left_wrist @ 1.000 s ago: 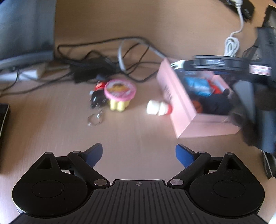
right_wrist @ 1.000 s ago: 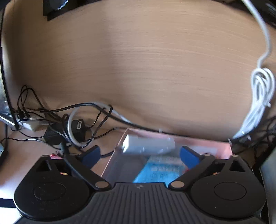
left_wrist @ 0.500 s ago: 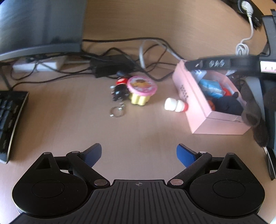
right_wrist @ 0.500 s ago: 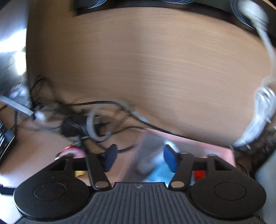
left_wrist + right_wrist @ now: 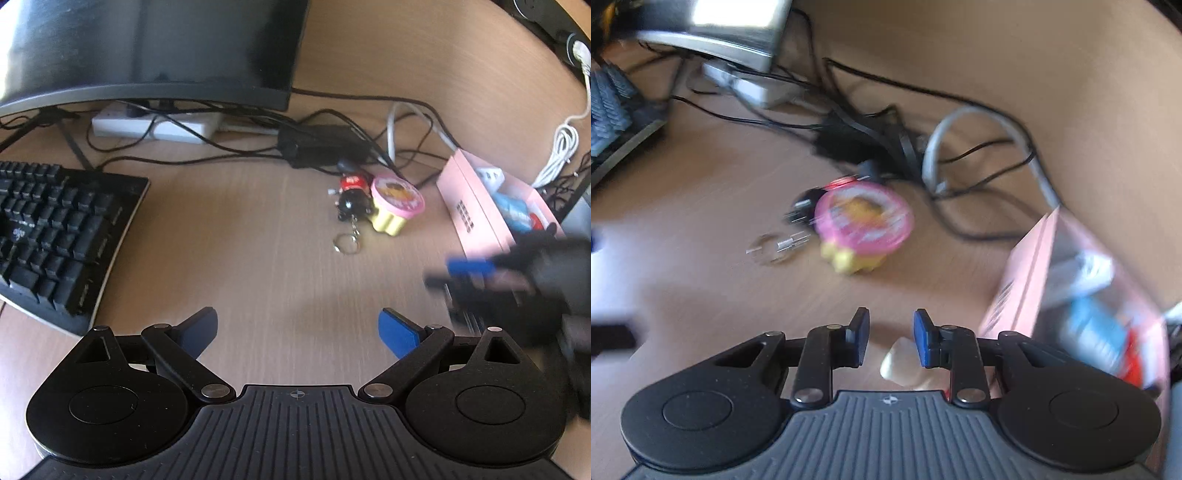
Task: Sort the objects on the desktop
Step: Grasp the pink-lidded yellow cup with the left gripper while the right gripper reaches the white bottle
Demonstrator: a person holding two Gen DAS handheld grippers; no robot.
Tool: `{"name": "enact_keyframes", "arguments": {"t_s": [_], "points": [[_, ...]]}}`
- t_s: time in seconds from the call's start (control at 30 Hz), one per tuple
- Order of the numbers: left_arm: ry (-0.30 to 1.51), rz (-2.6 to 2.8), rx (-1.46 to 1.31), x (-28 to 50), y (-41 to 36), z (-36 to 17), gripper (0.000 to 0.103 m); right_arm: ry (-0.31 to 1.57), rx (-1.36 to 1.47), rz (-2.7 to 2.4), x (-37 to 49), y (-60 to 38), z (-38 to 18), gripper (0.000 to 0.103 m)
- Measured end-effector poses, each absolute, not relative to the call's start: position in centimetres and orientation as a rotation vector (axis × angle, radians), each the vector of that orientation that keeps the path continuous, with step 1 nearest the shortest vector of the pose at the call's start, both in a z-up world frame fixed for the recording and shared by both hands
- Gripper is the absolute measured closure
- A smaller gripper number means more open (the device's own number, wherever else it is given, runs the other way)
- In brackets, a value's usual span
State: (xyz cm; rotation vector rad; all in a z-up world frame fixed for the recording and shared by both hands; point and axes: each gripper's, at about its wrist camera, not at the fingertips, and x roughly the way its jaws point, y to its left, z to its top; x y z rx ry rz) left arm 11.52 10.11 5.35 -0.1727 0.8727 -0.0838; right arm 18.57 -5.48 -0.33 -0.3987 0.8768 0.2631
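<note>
A pink open box (image 5: 476, 210) holding several small items stands at the right; it also shows in the right wrist view (image 5: 1027, 280). A pink-lidded yellow cup (image 5: 395, 205) and a black and red keychain figure (image 5: 352, 199) lie left of the box. My left gripper (image 5: 297, 330) is open and empty above bare desk. My right gripper (image 5: 891, 338) is partly closed, jaws a narrow gap apart, with a small white bottle (image 5: 899, 363) just below and behind the fingertips. The right gripper shows blurred in the left wrist view (image 5: 517, 280).
A black keyboard (image 5: 55, 236) lies at the left. A monitor (image 5: 147, 48) stands at the back with a white power strip (image 5: 155, 123), a black adapter (image 5: 325, 144) and tangled cables under it. A white coiled cable (image 5: 561, 151) lies at far right.
The right gripper swung down from over the box to the desk left of it, and its jaws narrowed. The left gripper pulled back and left, bringing the keyboard into view.
</note>
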Motion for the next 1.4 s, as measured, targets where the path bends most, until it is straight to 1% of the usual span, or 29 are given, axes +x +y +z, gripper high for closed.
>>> {"name": "enact_keyframes", "arguments": {"t_s": [0.1,0.13,0.17,0.23,0.3,0.33,0.4,0.43,0.47,0.53,0.6,0.63,0.67,0.73,0.83,0.97,1.1,1.13,1.2,1.23,1.27,1.33,1.4], "points": [[0.859,-0.109,-0.161,12.4,9.6,5.7,0.006,0.86,-0.428,0.279,14.6,-6.2,-0.4,0.078],[0.854,-0.125,-0.154,12.8,9.2,5.8,0.006,0.852,-0.437,0.283,13.7,-6.8,-0.4,0.081],[0.847,-0.145,-0.142,13.3,8.6,5.8,0.006,0.843,-0.442,0.288,12.7,-7.4,-0.4,0.081],[0.838,-0.18,-0.117,14.2,7.2,5.8,0.006,0.802,-0.488,0.236,11.1,-8.5,-0.4,0.083],[0.82,-0.218,-0.08,15.5,5.3,5.7,0.006,0.762,-0.504,0.185,9.8,-9.9,0.2,0.083],[0.807,-0.233,-0.054,16.3,4.4,5.9,0.006,0.753,-0.463,0.182,9.6,-10.9,1.0,0.081],[0.78,-0.234,-0.012,18.0,2.7,6.0,0.006,0.746,-0.351,0.176,9.0,-12.9,2.5,0.074],[0.77,-0.233,0.007,18.8,2.0,6.1,0.007,0.735,-0.311,0.16,8.6,-13.8,3.1,0.066],[0.763,-0.225,0.03,19.9,1.1,5.9,0.011,0.722,-0.287,0.136,8.2,-14.5,3.5,0.059],[0.761,-0.209,0.072,21.5,-0.1,5.6,0.019,0.716,-0.265,0.095,7.9,-15.4,3.8,0.051],[0.766,-0.205,0.112,22.5,-0.9,5.2,0.03,0.728,-0.226,0.071,7.8,-16.2,3.6,0.048],[0.769,-0.203,0.131,22.6,-1.2,5.1,0.043,0.741,-0.205,0.066,7.7,-16.6,3.5,0.044],[0.77,-0.204,0.145,22.6,-1.4,5.0,0.042,0.753,-0.182,0.064,7.5,-17.1,3.4,0.041],[0.766,-0.206,0.148,21.7,-1.3,5.3,0.042,0.771,-0.138,0.066,7.7,-17.5,3.0,0.039],[0.779,-0.239,0.122,19.3,-0.3,6.0,0.042,0.782,-0.093,0.074,8.7,-17.4,2.3,0.039],[0.836,-0.313,0.053,14.2,0.9,6.3,0.042,0.812,-0.066,0.053,11.0,-16.6,1.0,0.039],[0.865,-0.351,0.023,9.1,0.7,6.1,0.041,0.816,-0.126,0.044,12.4,-15.4,0.2,0.039],[0.867,-0.351,0.023,8.1,0.6,6.1,0.04,0.807,-0.156,0.046,12.5,-15.0,0.1,0.039],[0.868,-0.34,0.024,7.0,0.5,5.9,0.032,0.798,-0.208,0.06,12.8,-14.3,-0.2,0.039],[0.869,-0.33,0.016,6.7,0.6,6.0,0.028,0.801,-0.224,0.067,12.8,-14.1,-0.4,0.044],[0.869,-0.311,0.007,6.5,0.8,6.1,0.026,0.79,-0.233,0.071,12.7,-14.0,-0.4,0.047],[0.859,-0.283,0.003,6.2,1.0,6.4,0.023,0.783,-0.258,0.077,12.2,-13.8,-0.3,0.057],[0.832,-0.272,0.009,5.5,1.1,7.1,0.019,0.783,-0.216,0.105,11.2,-14.5,0.5,0.057]]}}
